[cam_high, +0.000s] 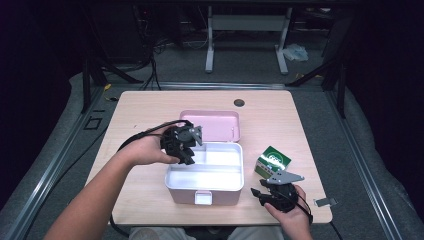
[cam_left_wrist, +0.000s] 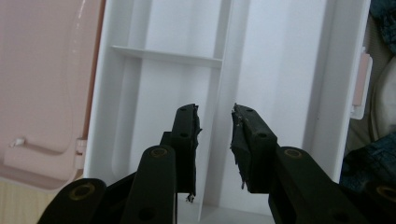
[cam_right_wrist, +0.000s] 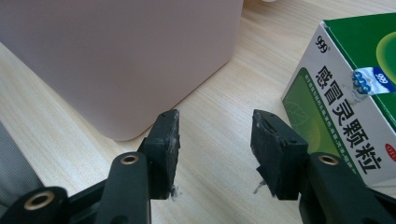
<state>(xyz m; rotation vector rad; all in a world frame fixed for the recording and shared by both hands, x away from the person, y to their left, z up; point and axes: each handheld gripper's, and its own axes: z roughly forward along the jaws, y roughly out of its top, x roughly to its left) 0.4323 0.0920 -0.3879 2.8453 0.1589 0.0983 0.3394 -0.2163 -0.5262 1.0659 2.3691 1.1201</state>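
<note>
A pink box (cam_high: 181, 193) with a white divided inside stands open in the middle of the table, its lid (cam_high: 210, 125) lying flat behind it. My left gripper (cam_high: 189, 156) hovers over the box's left rear corner. In the left gripper view its jaws (cam_left_wrist: 215, 112) stand apart with nothing between them, above the white compartments (cam_left_wrist: 140, 93). A green and white medicine carton (cam_high: 272, 161) lies to the right of the box. My right gripper (cam_high: 264, 195) rests low near the table's front edge, open and empty (cam_right_wrist: 215, 123), between the pink box wall (cam_right_wrist: 121, 56) and the carton (cam_right_wrist: 345, 93).
A round cable hole (cam_high: 239, 103) sits at the table's back. A small grey metal piece (cam_high: 325, 202) lies at the front right corner. The pink latch (cam_high: 203, 198) sticks out from the box front. A desk frame stands on the floor beyond the table.
</note>
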